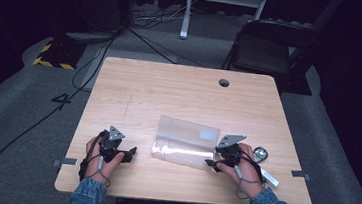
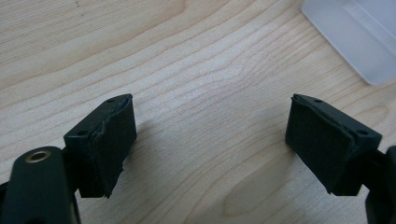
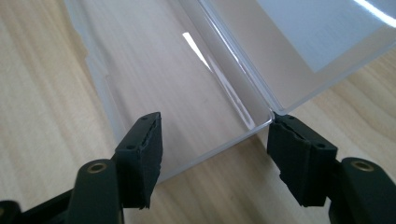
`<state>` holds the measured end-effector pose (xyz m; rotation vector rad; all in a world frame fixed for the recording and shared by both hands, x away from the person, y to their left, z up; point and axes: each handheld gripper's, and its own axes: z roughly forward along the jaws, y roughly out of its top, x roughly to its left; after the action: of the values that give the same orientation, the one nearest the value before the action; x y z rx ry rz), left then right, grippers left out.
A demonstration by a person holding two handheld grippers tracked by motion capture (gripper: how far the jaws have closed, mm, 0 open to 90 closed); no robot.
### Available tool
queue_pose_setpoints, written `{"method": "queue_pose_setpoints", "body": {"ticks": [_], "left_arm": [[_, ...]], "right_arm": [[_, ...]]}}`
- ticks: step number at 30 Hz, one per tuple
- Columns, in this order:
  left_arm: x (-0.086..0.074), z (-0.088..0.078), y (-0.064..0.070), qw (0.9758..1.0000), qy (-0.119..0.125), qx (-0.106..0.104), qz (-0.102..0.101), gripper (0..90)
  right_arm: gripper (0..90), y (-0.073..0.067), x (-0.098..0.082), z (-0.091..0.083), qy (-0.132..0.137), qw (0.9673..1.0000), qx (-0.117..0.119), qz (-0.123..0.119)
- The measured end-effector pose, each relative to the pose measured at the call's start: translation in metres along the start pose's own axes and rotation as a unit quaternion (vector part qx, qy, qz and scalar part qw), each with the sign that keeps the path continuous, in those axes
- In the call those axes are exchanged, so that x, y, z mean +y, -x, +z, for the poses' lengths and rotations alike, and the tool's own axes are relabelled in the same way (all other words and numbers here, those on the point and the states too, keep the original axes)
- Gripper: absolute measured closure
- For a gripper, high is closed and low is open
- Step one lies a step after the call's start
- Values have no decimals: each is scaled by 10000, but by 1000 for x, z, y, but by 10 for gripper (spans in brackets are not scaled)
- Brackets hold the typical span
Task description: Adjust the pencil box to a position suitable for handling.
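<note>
A clear plastic box lies open on the wooden table, with its lid tipped back. In the right gripper view its tray runs away from the camera. My right gripper is at the box's right end, open. Its jaws straddle the tray's near end wall, and the right pad sits just beside the hinge corner. My left gripper rests on the table left of the box, open over bare wood. One corner of the box shows at the upper right of the left gripper view.
A small round metal object and a pale strip lie just right of my right hand. A cable hole sits near the table's far edge. A dark chair stands beyond the table.
</note>
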<state>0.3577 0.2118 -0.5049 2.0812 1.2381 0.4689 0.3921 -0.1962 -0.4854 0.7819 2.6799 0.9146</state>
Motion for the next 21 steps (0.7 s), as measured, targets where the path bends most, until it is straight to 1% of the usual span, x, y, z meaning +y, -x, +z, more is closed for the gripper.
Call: {"method": "queue_pose_setpoints", "body": {"ticks": [4,8,12,13,15,16,17,21], "left_arm": [[0,0,0,10000,-2,6,1,167],[0,0,0,10000,-3,7,5,168],[0,0,0,10000,-2,-11,-6,166],[1,1,0,10000,-6,-17,-6,160],[1,1,0,10000,-15,-15,14,157],[2,2,-1,10000,-17,3,44,152],[2,2,-1,10000,-15,-8,18,152],[4,4,-1,10000,-5,-5,21,149]], "right_arm": [[363,-7,-10,-8,-6,10000,46,-29],[351,-15,-20,-14,27,9998,187,53],[349,-20,-26,-18,25,9998,204,44],[349,-24,-30,-22,9,9998,206,40],[348,-26,-31,-23,0,9998,206,31],[346,-29,-34,-26,-25,9997,223,22],[344,-31,-35,-27,-33,9997,230,13],[334,-35,-39,-30,-60,9997,223,5]]}}
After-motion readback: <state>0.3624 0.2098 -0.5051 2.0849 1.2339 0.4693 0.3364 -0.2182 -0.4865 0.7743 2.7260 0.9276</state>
